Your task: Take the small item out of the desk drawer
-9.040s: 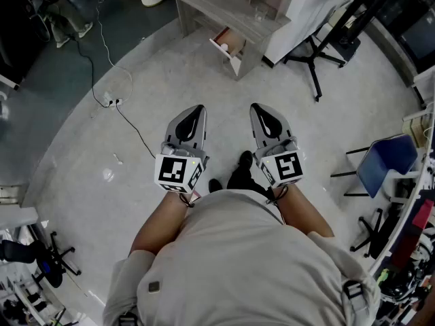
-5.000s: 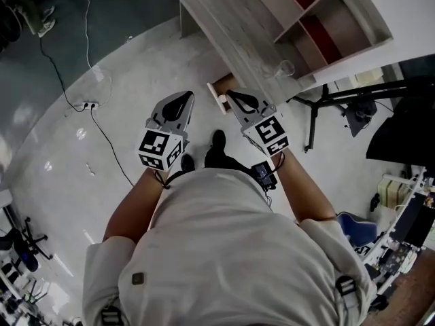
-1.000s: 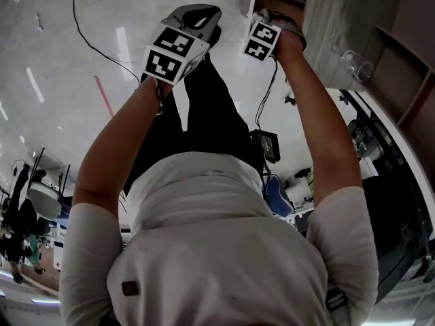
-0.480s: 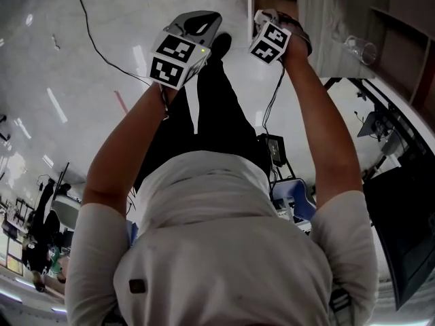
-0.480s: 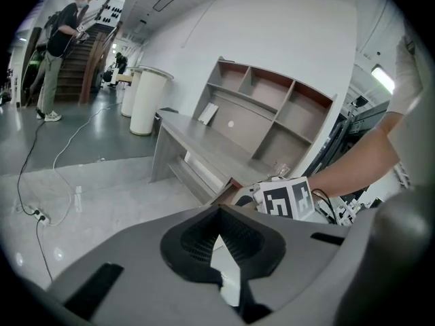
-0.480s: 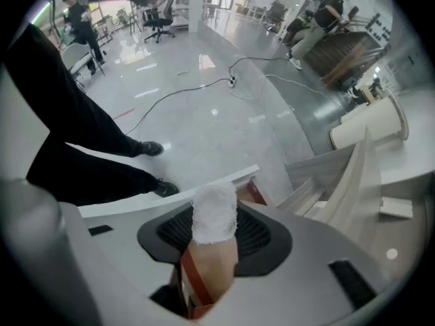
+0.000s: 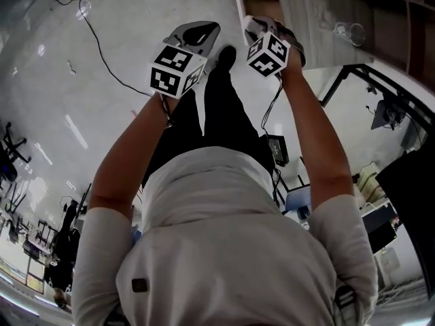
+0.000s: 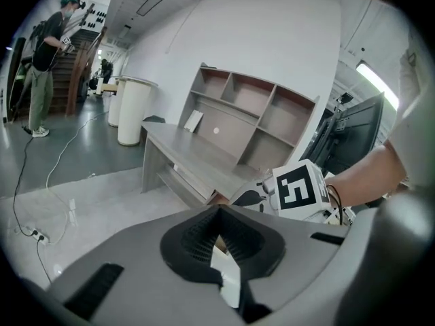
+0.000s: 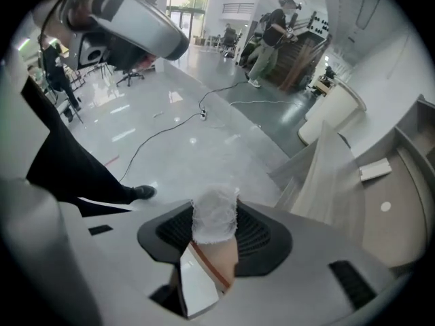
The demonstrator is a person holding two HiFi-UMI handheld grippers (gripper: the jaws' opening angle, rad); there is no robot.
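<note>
By open drawer at desk: right gripper pinches item, white netted lump. Left gripper pressed together, empty, beside it. Looks like lift-out step. Next: keep squeeze firm, bring item up clear, find spot to set down.

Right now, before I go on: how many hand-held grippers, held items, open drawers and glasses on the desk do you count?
hand-held grippers: 2, the left hand-held gripper shut on nothing and the right hand-held gripper
small white-wrapped item, clamped in the right one: 1
drawer, open: 1
glass on the desk: 1
total: 5
</note>
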